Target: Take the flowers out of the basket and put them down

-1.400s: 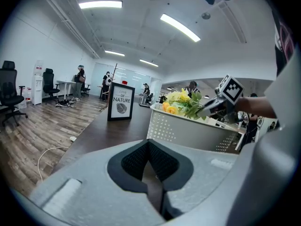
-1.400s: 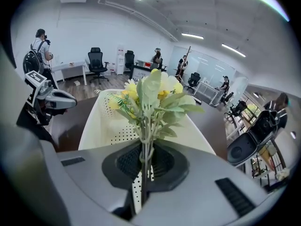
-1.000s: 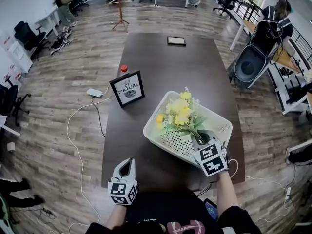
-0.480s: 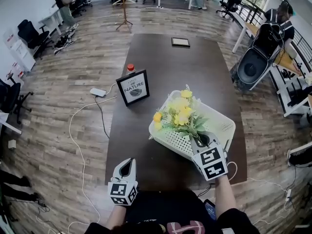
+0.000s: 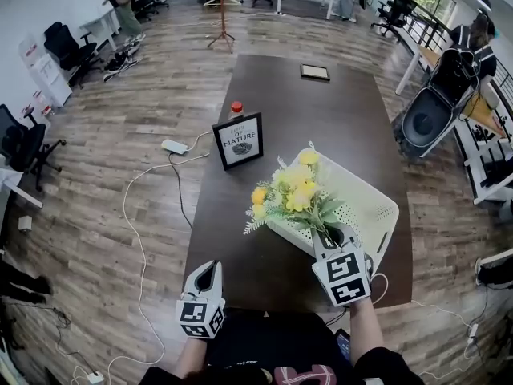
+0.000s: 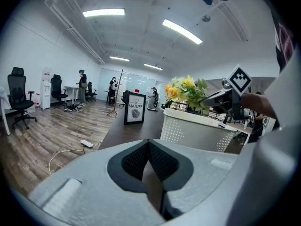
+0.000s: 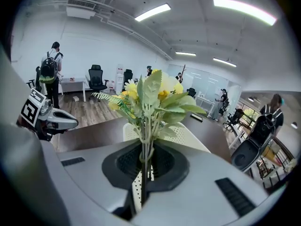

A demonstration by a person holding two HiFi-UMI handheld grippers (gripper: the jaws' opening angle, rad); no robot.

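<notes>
A bunch of yellow flowers (image 5: 295, 189) with green leaves stands upright by its stems in my right gripper (image 5: 330, 233), which is shut on the stems. The blooms lean over the near left rim of the white perforated basket (image 5: 380, 213) on the dark table (image 5: 321, 119). In the right gripper view the stems (image 7: 145, 145) run down between the closed pads, with the basket (image 7: 183, 133) behind. My left gripper (image 5: 208, 269) is shut and empty at the table's near edge, left of the basket. From the left gripper view, the flowers (image 6: 186, 89) rise above the basket wall (image 6: 197, 132).
A framed sign (image 5: 238, 141) stands left of the basket, with a red-capped bottle (image 5: 236, 107) behind it. A dark flat frame (image 5: 315, 72) lies at the table's far end. A power strip (image 5: 174, 146) and cables lie on the floor at left. Office chairs and people are farther off.
The right gripper has lifted the flowers and carried them toward the basket's near left rim. The left gripper has stayed in place, shut.
</notes>
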